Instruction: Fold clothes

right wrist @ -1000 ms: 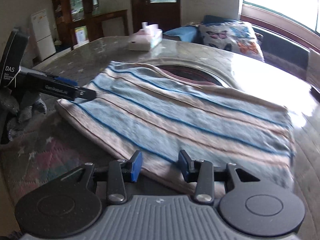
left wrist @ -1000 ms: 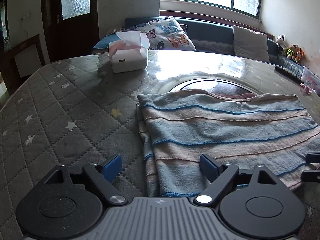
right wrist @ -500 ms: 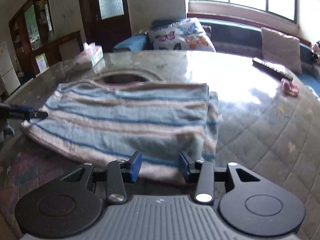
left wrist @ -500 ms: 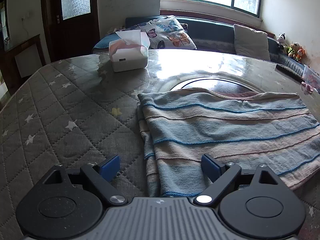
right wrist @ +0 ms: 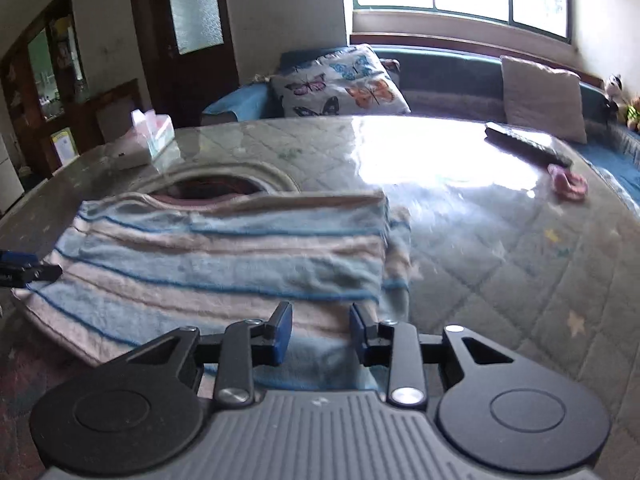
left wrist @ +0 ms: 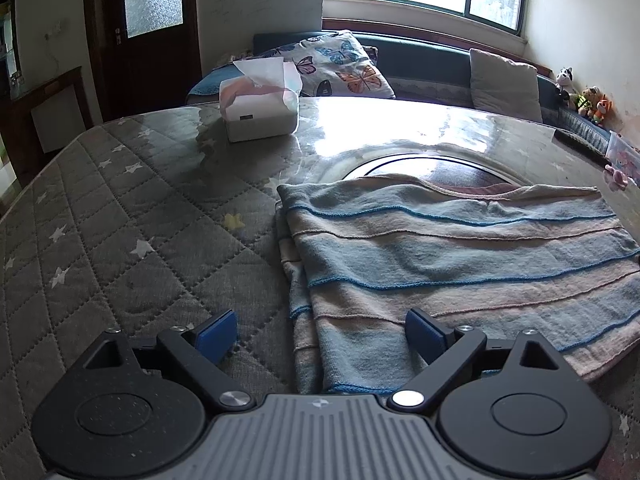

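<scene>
Left gripper: one, hovering low over the near left corner of the garment, pointing along the bench toward the window. Jaws are standing wide open, holding nothing; the left blue pad is sitting over the quilted cover, the right pad over the cloth.

Right gripper: one, hovering low at the near edge of the garment close to its right corner, pointing the same way. Jaws are standing part open with a narrower gap, gripping nothing; cloth is showing between the pads.

Striped garment: one, blue and pale pink with thin blue lines, lying folded flat on the bench in a broad rectangle. A lower layer is peeking out along the left edge in the left wrist view and along the right edge in the right wrist view. The far edge is lying partly over a dark round opening in the cover.

Bench: one, wearing a grey quilted star-print cover under a glossy sheet. Open surface is lying to the left of the garment, beyond it and to its right.

Tissue box: one, white, standing well apart at the far left.

Remote control: one, dark, lying far right near the bench edge, with one small pink item just beside it.
</scene>
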`<state>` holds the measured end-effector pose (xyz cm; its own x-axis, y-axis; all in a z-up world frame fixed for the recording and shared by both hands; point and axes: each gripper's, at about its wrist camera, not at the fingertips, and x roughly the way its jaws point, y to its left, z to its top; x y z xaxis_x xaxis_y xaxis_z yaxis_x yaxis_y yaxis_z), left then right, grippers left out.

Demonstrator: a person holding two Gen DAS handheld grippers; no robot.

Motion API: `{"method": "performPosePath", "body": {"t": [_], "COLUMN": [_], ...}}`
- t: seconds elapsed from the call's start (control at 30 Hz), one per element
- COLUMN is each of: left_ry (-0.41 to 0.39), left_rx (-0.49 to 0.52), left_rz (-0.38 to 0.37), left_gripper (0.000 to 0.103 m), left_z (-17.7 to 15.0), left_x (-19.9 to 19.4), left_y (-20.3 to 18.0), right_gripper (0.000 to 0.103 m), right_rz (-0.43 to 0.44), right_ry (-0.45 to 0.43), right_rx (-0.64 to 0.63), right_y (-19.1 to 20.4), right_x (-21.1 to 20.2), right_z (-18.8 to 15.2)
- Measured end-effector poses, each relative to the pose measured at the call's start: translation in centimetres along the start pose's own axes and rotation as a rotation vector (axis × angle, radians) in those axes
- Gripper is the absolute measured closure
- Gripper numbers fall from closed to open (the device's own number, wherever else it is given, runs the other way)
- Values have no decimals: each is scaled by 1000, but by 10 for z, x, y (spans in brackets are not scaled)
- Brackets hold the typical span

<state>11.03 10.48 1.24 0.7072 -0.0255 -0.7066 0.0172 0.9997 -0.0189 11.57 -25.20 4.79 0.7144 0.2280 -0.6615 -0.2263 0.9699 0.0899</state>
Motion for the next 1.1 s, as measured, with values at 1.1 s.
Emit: {"method": "performPosePath", "body": {"t": [1.1], "left_ry": [-6], "left_rx": [76], "left_rz": [84], "left_gripper": [10], "left_z": [74], "left_x": [68], "left_y": [-3], "right_gripper": [71], "right_rz": [-38], "right_ry": [-3], "right_rx": [-11], "right_y": [-11], "right_x": [82], "right_z": [65]}}
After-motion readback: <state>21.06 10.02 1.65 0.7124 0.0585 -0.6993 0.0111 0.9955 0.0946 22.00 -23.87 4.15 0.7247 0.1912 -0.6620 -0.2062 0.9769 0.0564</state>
